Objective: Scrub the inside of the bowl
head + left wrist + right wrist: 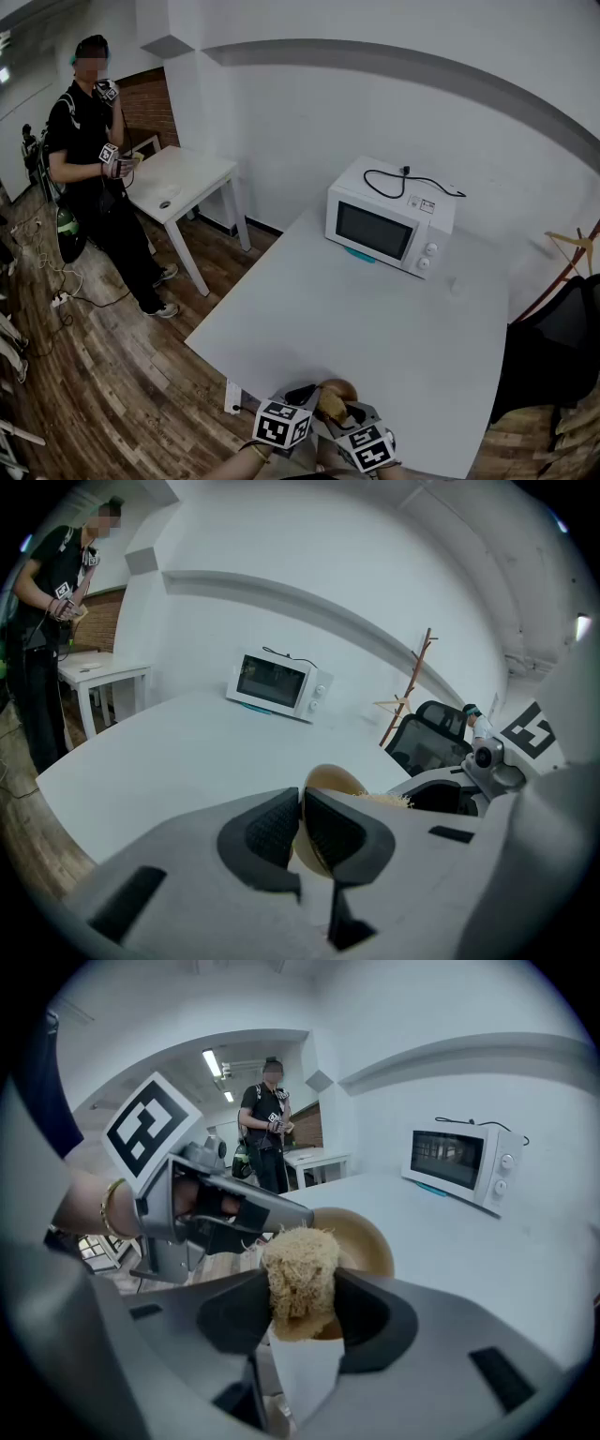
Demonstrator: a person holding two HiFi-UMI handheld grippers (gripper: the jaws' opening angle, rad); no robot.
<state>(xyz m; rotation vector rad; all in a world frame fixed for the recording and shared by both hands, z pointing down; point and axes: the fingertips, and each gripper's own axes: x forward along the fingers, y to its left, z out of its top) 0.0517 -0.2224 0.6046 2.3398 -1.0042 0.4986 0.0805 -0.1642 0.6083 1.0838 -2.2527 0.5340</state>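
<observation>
White walls all round, wooden floor down the left of the head view, and a big white tabletop filling the middle. On its far side sits a white microwave, a black cable coiled on its top. At the upper left a person stands beside a smaller white table, and a black chair shows at the right edge.

Now the action, bottom centre of the head view, right at the tabletop's near edge. The left gripper has its jaws closed on the rim of the tan bowl, one pad on each side of the wall. The bowl is tipped, with its hollow facing the right gripper, as the right gripper view shows.

The right gripper has its jaws clamped on a pale, fibrous scrubber, which stands up between the pads. The scrubber sits just in front of the bowl's opening, in the centre of that frame. I cannot tell whether the fibres touch the inner wall. In the left gripper view a few strands show just to the right of the rim.
</observation>
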